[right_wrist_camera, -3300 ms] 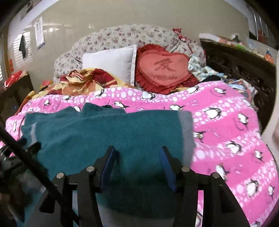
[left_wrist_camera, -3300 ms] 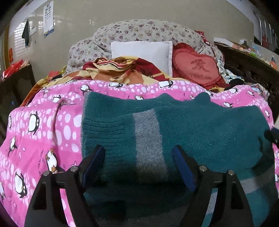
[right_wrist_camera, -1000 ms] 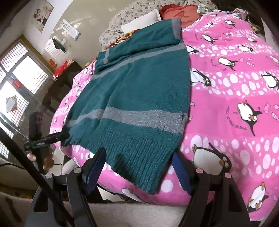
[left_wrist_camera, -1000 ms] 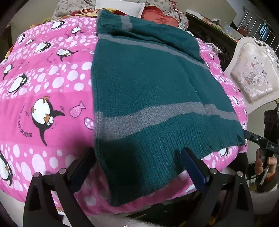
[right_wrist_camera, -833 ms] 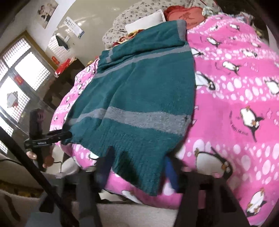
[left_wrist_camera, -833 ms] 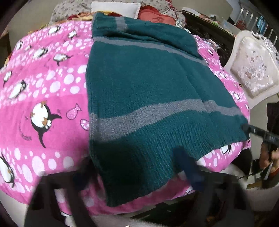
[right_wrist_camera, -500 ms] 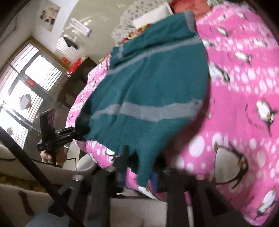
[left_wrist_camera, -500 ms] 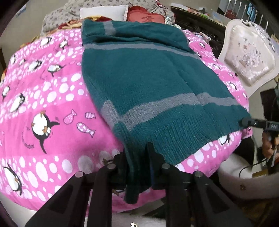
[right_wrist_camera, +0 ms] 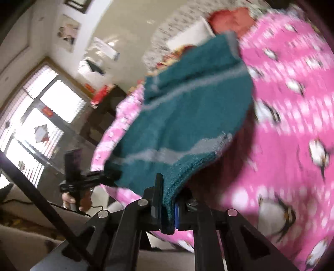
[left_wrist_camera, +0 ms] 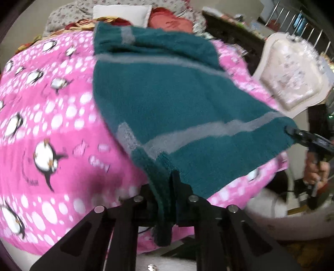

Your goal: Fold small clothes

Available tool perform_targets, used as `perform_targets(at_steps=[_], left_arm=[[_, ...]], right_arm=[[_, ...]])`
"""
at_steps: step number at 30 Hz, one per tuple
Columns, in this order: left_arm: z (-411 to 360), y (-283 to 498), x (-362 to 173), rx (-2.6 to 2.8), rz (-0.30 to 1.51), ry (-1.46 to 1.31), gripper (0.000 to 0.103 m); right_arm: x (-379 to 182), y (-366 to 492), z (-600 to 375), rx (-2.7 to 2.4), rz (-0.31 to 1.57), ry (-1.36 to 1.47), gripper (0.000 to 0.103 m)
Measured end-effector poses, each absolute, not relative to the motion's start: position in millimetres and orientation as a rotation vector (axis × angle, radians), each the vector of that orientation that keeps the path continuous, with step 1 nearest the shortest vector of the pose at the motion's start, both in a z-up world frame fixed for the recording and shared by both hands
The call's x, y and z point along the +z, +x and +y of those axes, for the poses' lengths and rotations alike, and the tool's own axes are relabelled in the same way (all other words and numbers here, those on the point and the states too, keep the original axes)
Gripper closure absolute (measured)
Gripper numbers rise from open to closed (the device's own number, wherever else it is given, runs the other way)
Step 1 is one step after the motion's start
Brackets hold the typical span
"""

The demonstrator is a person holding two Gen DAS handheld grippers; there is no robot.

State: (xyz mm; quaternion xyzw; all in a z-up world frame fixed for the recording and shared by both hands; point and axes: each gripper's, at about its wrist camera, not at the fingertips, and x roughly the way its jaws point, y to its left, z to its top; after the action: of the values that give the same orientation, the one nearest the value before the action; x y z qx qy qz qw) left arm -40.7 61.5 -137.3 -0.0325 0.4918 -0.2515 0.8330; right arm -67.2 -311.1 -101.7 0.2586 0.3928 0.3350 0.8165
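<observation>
A teal knit sweater (left_wrist_camera: 167, 87) with grey stripes lies lengthwise on a pink penguin-print quilt (left_wrist_camera: 48, 116), its hem end lifted off the bed. My left gripper (left_wrist_camera: 166, 193) is shut on the sweater's near left hem corner. My right gripper (right_wrist_camera: 167, 200) is shut on the other hem corner of the sweater (right_wrist_camera: 187, 110). Each gripper shows in the other's view, the right one (left_wrist_camera: 292, 131) and the left one (right_wrist_camera: 108, 174), pinching the hem. The far end of the sweater rests near the pillows.
A white pillow (left_wrist_camera: 121, 10), a red heart cushion (left_wrist_camera: 171, 20) and floral bedding sit at the bed's head. A white upholstered chair (left_wrist_camera: 292, 75) stands right of the bed. Dark furniture (right_wrist_camera: 104, 112) and a bright window (right_wrist_camera: 35, 116) are on the left.
Both grippers went from open over the sweater's hem to shut on its corners, and the hem has risen off the quilt. Both views are blurred by motion.
</observation>
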Motion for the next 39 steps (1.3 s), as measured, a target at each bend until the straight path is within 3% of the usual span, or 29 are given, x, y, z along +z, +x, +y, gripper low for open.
perform_targets(at_steps=[7,14,24,29,30,31,32,34,36,39], left_arm=[[90,8,-64,-0.588,0.89,-0.193,0.093],[104,120,-26,-0.505,0.824,-0.266,0.093],[85,272,-45,-0.36,0.892,-0.331,0.093],[88,326,-77,-0.337,0.966,-0.421,0.092],[88,333,-84,-0.31,0.997,-0.42,0.088],[90,335,-87,-0.298,1.017,-0.431,0.087],[94,335,-89,-0.293,1.033,-0.453,0.081],[109,329,-79,-0.262,0.986,-0.455,0.068],[124,318,-62,-0.186,0.902,-0.414,0.039],[132,305,-48,-0.183,0.853,-0.393,0.036]], right_arm=[[-39,-13,-305,0.749,0.644,0.482,0.094],[-3,86,-313,0.644,0.549,0.48,0.095],[-30,237,-324,0.499,0.633,0.566,0.095],[-71,298,-334,0.406,0.696,0.667,0.094],[-82,307,-337,0.374,0.729,0.696,0.094],[-91,312,-342,0.308,0.754,0.698,0.087],[-93,312,-347,0.266,0.754,0.684,0.073],[-87,298,-359,0.245,0.717,0.676,0.063],[-78,279,-369,0.258,0.67,0.691,0.051],[-59,260,-358,0.301,0.663,0.595,0.048]])
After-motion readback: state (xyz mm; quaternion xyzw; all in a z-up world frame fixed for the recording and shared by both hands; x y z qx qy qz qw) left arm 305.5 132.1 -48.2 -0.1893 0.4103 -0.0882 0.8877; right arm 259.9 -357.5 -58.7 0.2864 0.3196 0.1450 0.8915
